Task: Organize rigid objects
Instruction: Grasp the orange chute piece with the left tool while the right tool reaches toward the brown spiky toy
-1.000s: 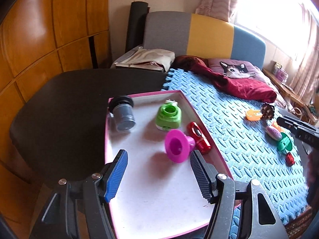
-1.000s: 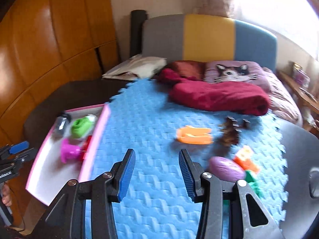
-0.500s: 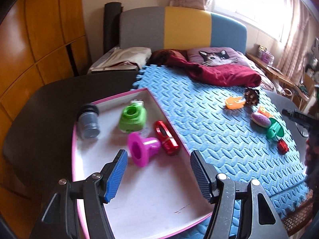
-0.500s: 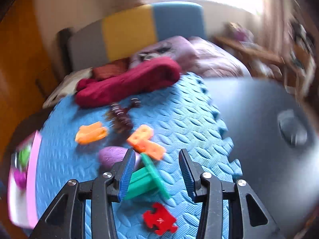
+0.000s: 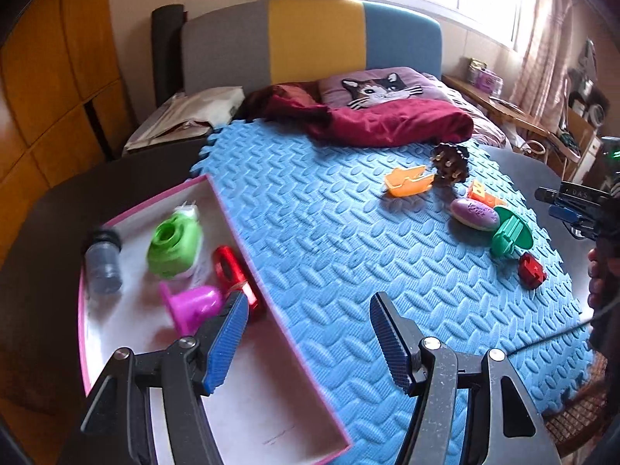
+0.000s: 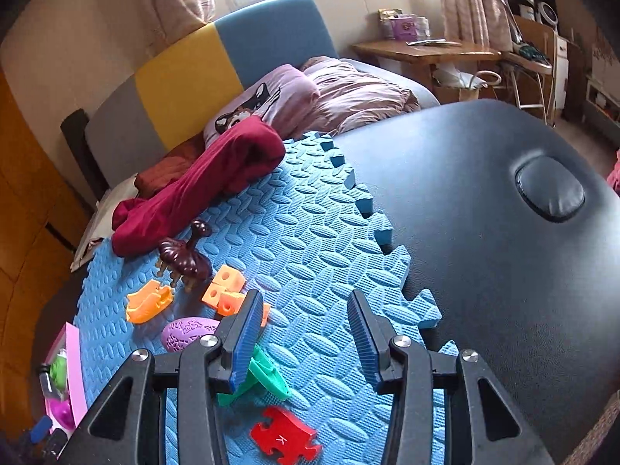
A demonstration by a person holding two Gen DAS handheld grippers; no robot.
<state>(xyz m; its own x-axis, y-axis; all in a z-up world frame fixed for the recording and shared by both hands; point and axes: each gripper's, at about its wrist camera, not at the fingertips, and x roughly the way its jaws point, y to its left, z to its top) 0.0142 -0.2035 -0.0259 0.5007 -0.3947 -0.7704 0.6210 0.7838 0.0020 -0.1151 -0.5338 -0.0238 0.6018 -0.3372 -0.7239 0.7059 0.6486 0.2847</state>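
On a dark padded table [image 6: 484, 232] before a bed, a blue foam puzzle mat [image 5: 329, 240] carries scattered plastic toys: an orange boat-shaped piece [image 5: 409, 182], purple oval [image 5: 474, 214], green stand [image 5: 511, 234], red puzzle piece [image 6: 285, 441]. At left, a pink-rimmed white tray [image 5: 271, 399] holds others. The left gripper [image 5: 306, 343] and right gripper [image 6: 302, 345] hang tilted downward, jaws parted, empty.

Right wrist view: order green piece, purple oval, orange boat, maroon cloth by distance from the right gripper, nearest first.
From the right gripper:
1. Green piece, just behind its left finger.
2. Purple oval, left of that finger.
3. Orange boat, farther left on the mat.
4. Maroon cloth, at the mat's far edge.
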